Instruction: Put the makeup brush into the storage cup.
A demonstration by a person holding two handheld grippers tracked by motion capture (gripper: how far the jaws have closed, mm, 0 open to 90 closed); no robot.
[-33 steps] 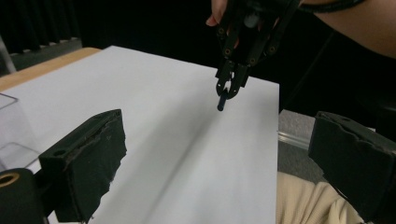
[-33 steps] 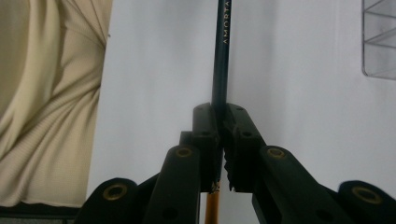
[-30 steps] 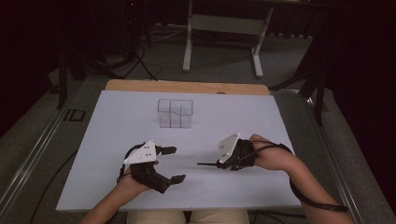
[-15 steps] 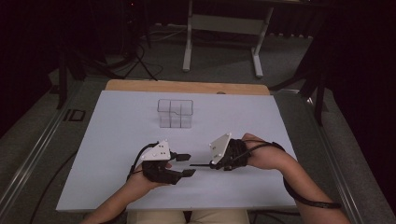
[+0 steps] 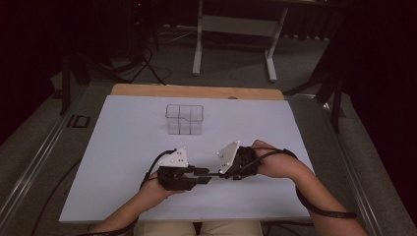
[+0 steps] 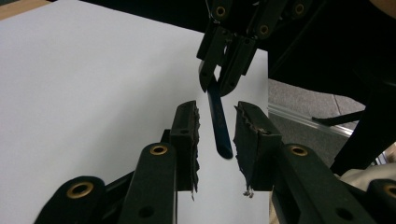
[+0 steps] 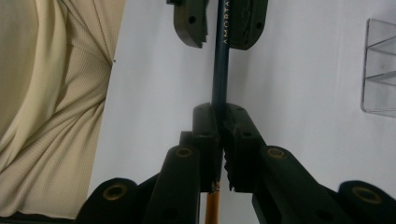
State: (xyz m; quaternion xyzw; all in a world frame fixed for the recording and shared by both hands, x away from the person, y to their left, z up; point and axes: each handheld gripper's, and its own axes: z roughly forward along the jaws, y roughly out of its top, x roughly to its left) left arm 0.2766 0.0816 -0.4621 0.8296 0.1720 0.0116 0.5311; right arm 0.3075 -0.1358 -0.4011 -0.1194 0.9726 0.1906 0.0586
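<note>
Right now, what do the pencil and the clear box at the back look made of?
Pencil: likely painted wood, with a glossy dark blue coat, printed lettering and a bare orange-brown end. Clear box: seemingly acrylic or similar hard plastic, transparent, with glinting edges and inner dividers.

On the table (image 5: 123,147), the two grippers face each other tip to tip near the front edge, the left gripper (image 5: 204,176) at left, the right gripper (image 5: 221,172) at right. A pencil (image 6: 219,121) runs level between them, one end inside the right gripper's jaws, the other end between the left gripper's jaws. A box (image 5: 184,119) stands behind both, toward the table's far edge and well apart from them.
</note>
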